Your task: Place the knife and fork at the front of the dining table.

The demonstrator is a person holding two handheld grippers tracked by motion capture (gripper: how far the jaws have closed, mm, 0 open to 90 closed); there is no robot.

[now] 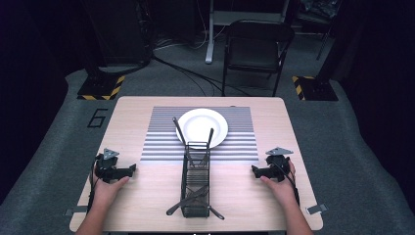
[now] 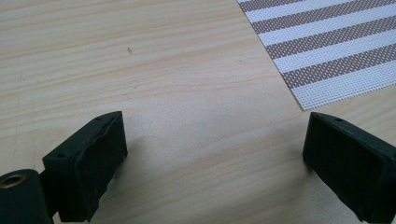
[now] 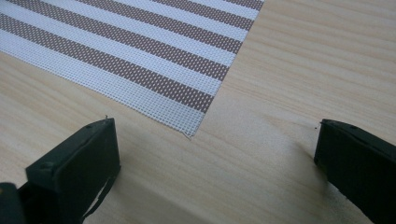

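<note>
A white plate [image 1: 198, 122] lies on a striped placemat [image 1: 161, 142] in the middle of the wooden table [image 1: 147, 196]. In front of it stands a black wire caddy [image 1: 195, 183] holding dark cutlery; some pieces stick up at its far end, others poke out at its near end. My left gripper [image 1: 131, 169] rests on the table left of the caddy, open, with bare wood between its jaws [image 2: 215, 144]. My right gripper [image 1: 254, 170] rests right of the caddy, open too, a placemat corner [image 3: 189, 128] just ahead of its jaws.
A black folding chair [image 1: 257, 46] stands beyond the table's far edge. Cables cross the grey floor behind it. Yellow-and-black striped bases [image 1: 100, 88] sit at both far corners. Bare wood lies on both sides of the caddy.
</note>
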